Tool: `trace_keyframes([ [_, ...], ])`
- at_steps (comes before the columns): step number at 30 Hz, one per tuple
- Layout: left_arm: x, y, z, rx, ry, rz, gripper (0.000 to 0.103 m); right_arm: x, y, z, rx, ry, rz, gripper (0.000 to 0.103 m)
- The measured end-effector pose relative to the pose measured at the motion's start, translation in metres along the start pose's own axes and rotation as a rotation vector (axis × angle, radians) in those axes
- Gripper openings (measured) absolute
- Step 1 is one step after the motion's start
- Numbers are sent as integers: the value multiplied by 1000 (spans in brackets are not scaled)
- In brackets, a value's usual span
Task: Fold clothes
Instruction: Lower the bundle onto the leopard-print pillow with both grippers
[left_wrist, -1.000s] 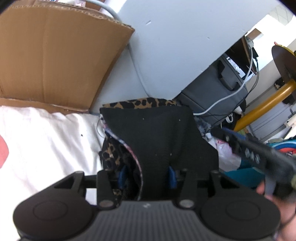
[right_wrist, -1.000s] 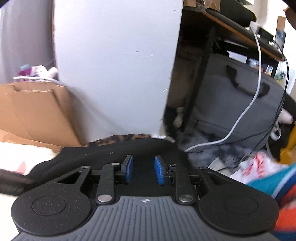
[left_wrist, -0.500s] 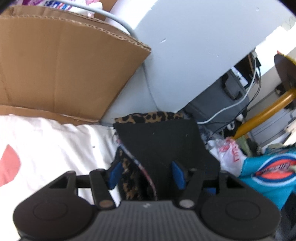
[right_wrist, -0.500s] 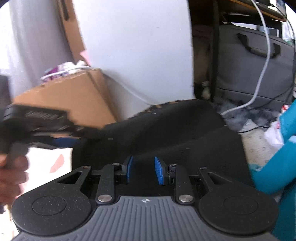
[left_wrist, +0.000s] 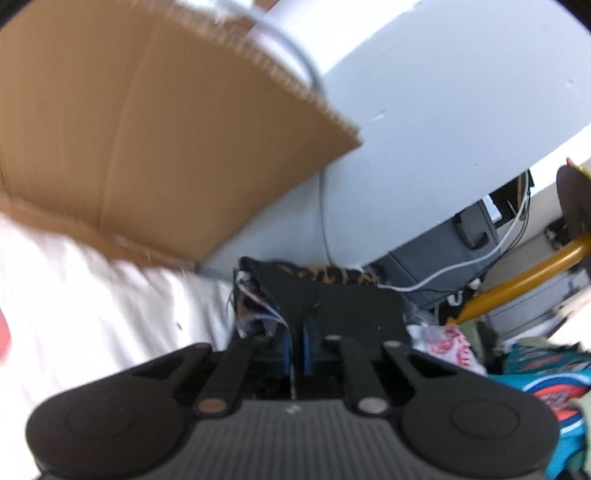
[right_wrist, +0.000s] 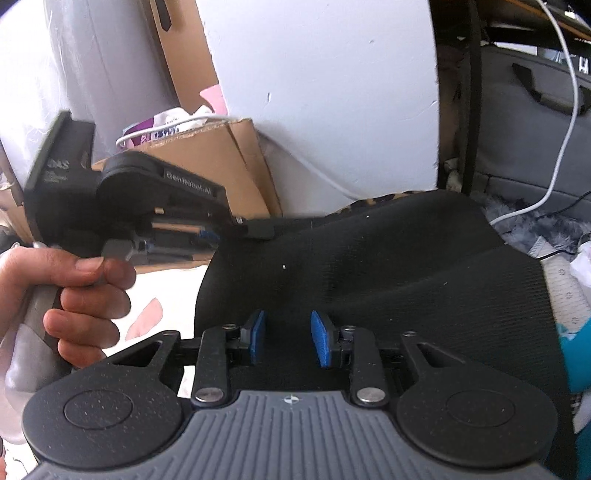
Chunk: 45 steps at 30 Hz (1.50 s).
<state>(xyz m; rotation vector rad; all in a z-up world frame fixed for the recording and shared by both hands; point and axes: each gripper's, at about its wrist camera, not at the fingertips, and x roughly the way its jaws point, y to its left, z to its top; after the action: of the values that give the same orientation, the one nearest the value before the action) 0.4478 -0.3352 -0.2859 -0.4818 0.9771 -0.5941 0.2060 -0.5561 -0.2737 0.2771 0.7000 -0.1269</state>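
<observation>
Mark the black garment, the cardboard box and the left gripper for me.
black garment (right_wrist: 388, 266), right wrist view, middle of the cloth.
cardboard box (left_wrist: 147, 140), left wrist view, side panel.
left gripper (left_wrist: 296, 341), left wrist view, between its fingertips.

Left wrist view: low, close behind its tongs (left_wrist: 295, 345), facing the wall.
Right wrist view: same, looking left-forward.
Shared: black garment (right_wrist: 388, 258), cardboard box (left_wrist: 147, 129), grey bag (right_wrist: 524, 122).

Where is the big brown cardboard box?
In the left wrist view, the cardboard box fills the upper left, standing on the white sheet against the pale wall, left of the black garment.
</observation>
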Motion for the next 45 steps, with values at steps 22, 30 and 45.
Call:
trace_keyframes([
  [22, -36, -60, -37, 381, 93, 62, 11, -17, -14, -16, -3, -102, -148, 41],
  [30, -5, -52, -54, 451, 110, 126, 11, -12, -60, -40, 56, -37, -203, 41],
  [45, -22, -60, -57, 479, 79, 148, 10, -38, -79, -82, 99, 22, -351, 47],
])
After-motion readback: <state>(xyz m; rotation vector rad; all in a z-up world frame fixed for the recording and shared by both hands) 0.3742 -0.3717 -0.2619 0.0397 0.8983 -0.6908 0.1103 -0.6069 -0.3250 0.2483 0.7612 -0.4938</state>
